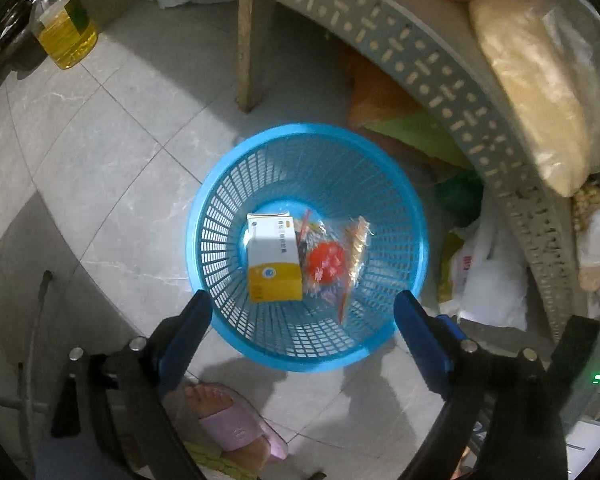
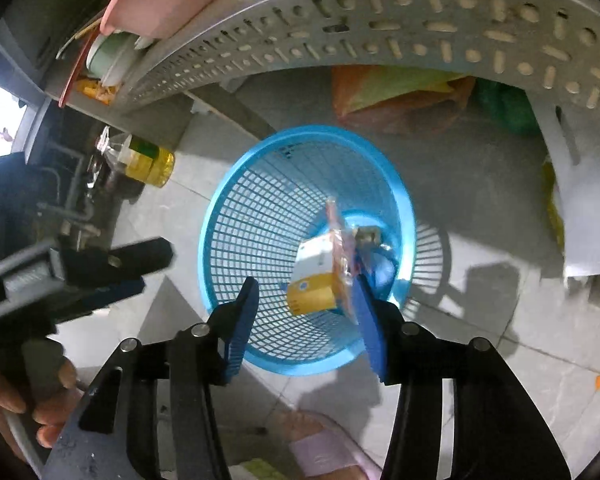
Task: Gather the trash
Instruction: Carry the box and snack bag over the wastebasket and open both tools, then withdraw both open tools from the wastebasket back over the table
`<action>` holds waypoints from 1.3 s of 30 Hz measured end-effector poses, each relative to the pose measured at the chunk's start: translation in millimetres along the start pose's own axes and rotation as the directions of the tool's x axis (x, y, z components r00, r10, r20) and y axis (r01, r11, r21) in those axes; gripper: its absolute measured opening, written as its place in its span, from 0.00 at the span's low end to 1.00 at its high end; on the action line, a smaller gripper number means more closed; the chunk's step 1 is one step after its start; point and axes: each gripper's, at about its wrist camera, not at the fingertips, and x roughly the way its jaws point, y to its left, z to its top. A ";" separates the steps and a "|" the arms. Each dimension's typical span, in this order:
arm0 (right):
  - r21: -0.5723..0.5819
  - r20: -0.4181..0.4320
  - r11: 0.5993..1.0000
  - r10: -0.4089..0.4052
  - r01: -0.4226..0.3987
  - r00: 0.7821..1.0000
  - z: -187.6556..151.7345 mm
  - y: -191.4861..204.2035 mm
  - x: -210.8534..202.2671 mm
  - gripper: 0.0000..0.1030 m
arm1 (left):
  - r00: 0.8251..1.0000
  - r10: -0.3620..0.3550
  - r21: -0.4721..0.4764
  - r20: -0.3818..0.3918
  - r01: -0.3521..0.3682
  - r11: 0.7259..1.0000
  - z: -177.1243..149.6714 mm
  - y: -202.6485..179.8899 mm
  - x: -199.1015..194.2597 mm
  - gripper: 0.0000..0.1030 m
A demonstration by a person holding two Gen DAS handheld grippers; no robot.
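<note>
Inside blue basket (image 1: 404, 216) – yellow-white box (image 1: 274, 258), print unreadable – both grippers' fingers (image 1: 414, 320) spread

I see a pale grey marbled tile floor (image 1: 112, 168) (shadows falling across it), and a perforated grey plastic rack (image 2: 420, 36) curving overhead.

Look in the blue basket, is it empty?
No, the blue basket holds a white and yellow box and a clear wrapper.
</note>
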 end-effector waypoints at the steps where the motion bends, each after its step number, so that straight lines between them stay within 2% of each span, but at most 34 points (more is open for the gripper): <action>1: 0.000 0.003 1.000 0.000 0.000 1.000 0.4 -0.3 -0.9 0.46 | 1.000 -0.005 0.000 0.012 0.005 1.000 -1.2 0.5 -6.6 0.87; 7: -0.031 0.044 1.000 -0.003 0.004 0.999 -11.5 -6.7 -35.0 0.46 | 0.996 -0.030 0.037 0.085 0.027 0.999 -23.3 -5.5 -61.9 0.87; 12: -0.107 0.082 0.994 -0.001 0.010 0.997 -26.9 1.7 -69.8 0.51 | 0.982 -0.100 0.064 0.161 0.090 0.994 -58.9 -1.5 -129.0 0.87; 18: -0.243 0.095 0.970 0.037 -0.013 0.995 -52.2 31.7 -108.8 0.54 | 0.939 -0.168 0.064 0.301 0.155 0.986 -119.4 22.8 -214.3 0.87; 22: -0.309 0.076 0.948 0.106 -0.078 0.991 -67.2 58.8 -125.5 0.54 | 0.903 -0.176 0.068 0.391 0.163 0.984 -171.9 45.1 -262.0 0.87; 24: -0.335 0.054 0.933 0.157 -0.130 0.986 -71.3 75.4 -131.6 0.56 | 0.882 -0.151 0.058 0.447 0.140 0.988 -202.4 57.0 -281.5 0.87; 26: -0.371 0.037 0.911 0.211 -0.183 0.977 -75.0 92.8 -139.4 0.62 | 0.858 -0.108 0.047 0.503 0.098 0.994 -235.6 70.2 -297.2 0.90; 29: -0.441 0.034 0.874 0.245 -0.205 0.969 -81.2 120.3 -146.7 0.70 | 0.830 -0.034 0.000 0.557 0.041 0.999 -280.1 90.5 -312.2 0.91; 32: -0.509 -0.025 0.821 0.287 -0.259 0.958 -90.5 153.2 -147.0 0.73 | 0.817 0.016 -0.065 0.577 0.027 0.998 -312.6 113.1 -317.1 0.91; 34: -0.548 -0.058 0.789 0.295 -0.277 0.954 -99.3 172.5 -145.1 0.74 | 0.794 0.058 -0.118 0.605 0.017 0.993 -340.0 129.7 -322.0 0.91; 37: -0.586 -0.113 0.745 0.316 -0.320 0.942 -112.0 200.8 -140.6 0.74 | 0.749 0.118 -0.187 0.653 0.008 0.982 -376.8 153.3 -327.5 0.92; 39: -0.595 -0.150 0.721 0.333 -0.354 0.931 -121.2 217.5 -138.4 0.74 | 0.727 0.183 -0.238 0.662 -0.028 0.971 -398.0 167.0 -329.3 0.92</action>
